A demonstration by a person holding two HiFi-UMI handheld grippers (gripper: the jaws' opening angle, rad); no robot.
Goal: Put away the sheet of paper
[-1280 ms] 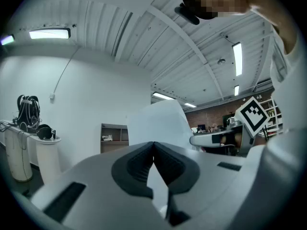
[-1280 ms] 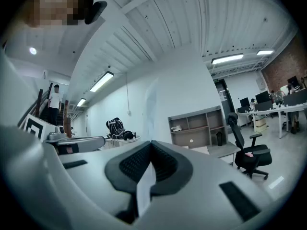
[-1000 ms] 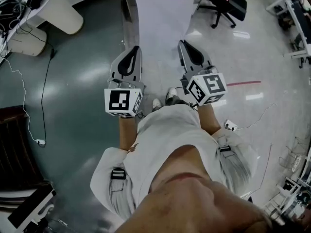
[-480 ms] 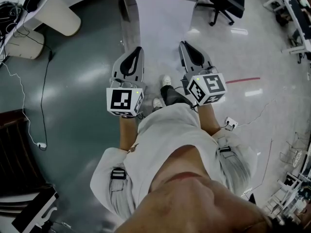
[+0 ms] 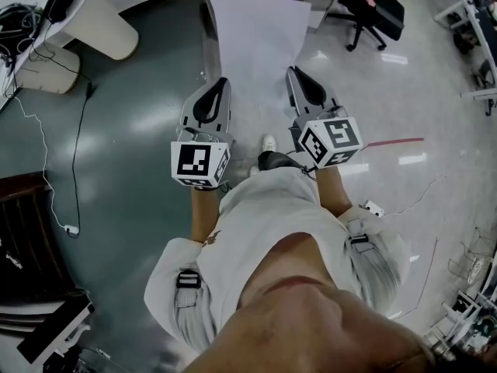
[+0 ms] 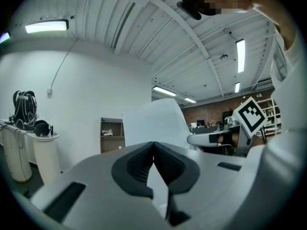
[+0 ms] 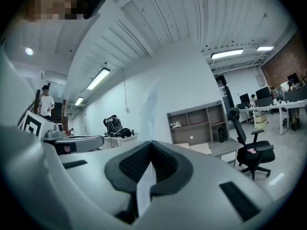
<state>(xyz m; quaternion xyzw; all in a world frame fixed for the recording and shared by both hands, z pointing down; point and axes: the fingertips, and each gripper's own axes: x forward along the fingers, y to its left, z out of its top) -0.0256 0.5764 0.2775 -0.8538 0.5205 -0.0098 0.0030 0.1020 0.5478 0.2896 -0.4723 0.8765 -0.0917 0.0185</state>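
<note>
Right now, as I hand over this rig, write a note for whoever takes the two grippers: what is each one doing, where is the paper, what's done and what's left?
Left gripper: shut on the sheet of paper, at its near left corner.
Right gripper: shut on the same sheet, at its near right corner.
Paper: held out ahead of both grippers, in the air above the floor.
Done: the sheet is picked up and gripped on both sides.
Left: carry it to its place and release. A shelf unit stands ahead, but whether that is the spot is unclear.
</note>
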